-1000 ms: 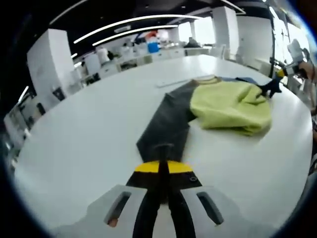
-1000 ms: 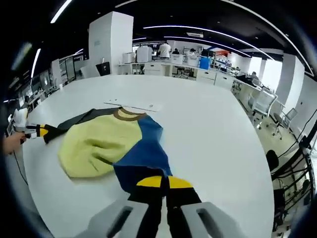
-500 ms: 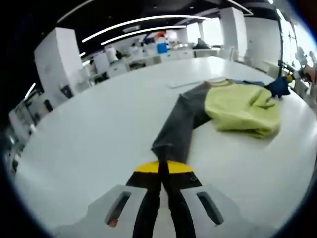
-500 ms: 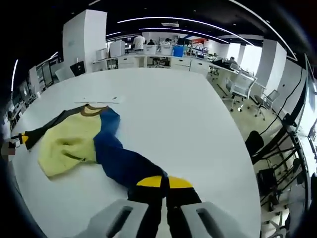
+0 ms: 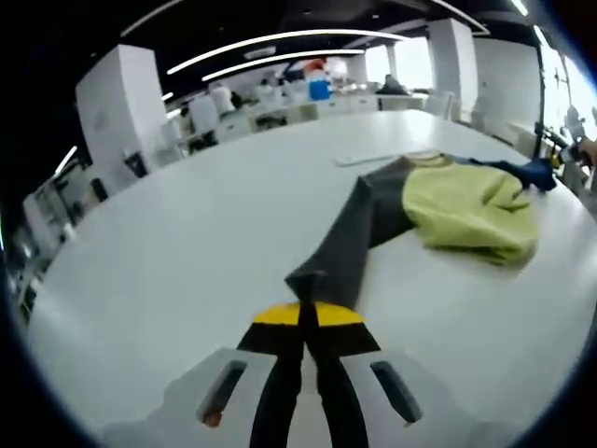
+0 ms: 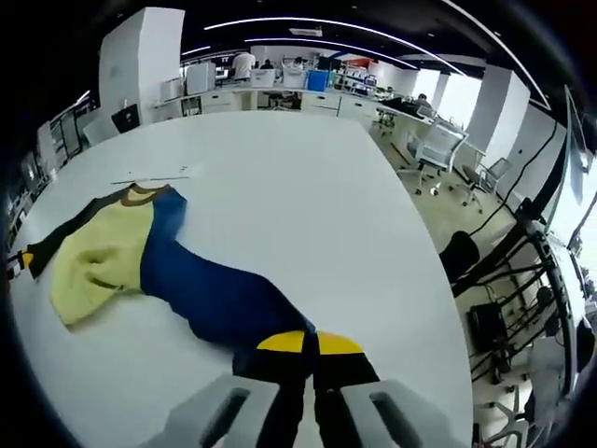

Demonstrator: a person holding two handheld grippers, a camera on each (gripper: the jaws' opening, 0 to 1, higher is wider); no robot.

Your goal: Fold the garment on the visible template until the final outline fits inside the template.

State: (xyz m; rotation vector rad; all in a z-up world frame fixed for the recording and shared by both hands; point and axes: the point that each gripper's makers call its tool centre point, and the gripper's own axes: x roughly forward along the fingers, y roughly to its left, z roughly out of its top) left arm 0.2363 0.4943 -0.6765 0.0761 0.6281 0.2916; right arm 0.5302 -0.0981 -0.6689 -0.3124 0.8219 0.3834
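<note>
Left claw sits low in the left gripper view, pinched tight on the cuff of the dark grey sleeve, which runs up and right across the wide white bench to the crumpled yellow-green body of the sweater at the right edge. Over in the right gripper view, the right claw at bottom centre is clamped on the end of the blue sleeve, stretched toward the sweater's yellow-green body at middle left. A thin pale template strip lies on the bench just above the brown collar.
</note>
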